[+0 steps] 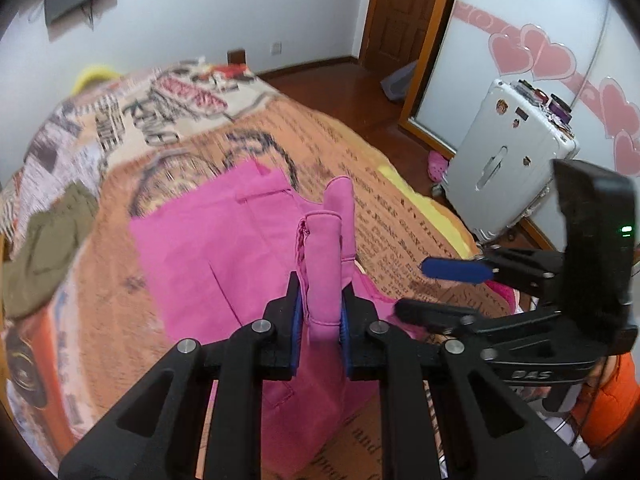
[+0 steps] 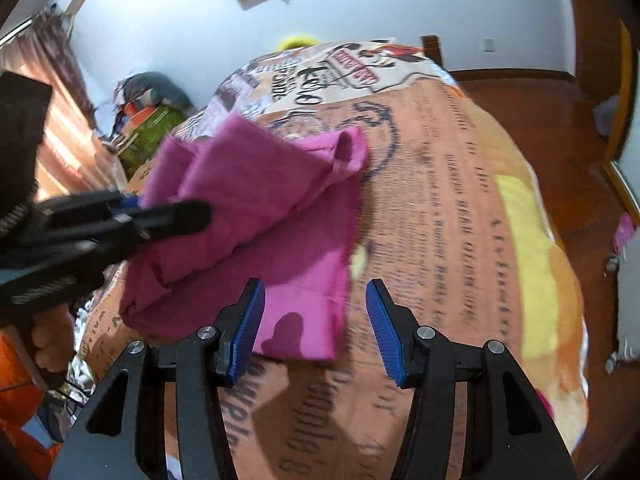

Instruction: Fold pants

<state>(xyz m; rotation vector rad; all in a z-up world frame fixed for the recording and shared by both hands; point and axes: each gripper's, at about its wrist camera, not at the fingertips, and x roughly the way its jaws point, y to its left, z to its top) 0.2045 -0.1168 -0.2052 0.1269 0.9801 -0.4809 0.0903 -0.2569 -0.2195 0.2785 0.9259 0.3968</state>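
Printed bedspread under pink pants, left hand-held gripper pinching them, right hand-held gripper spread apart.

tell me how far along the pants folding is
Partly done: the pink pants lie doubled over on the bedspread. In hand: the left tongs pinch a bunched fold, lifting it. The right tongs hang open, empty. Left: laying that fold flat and finishing.
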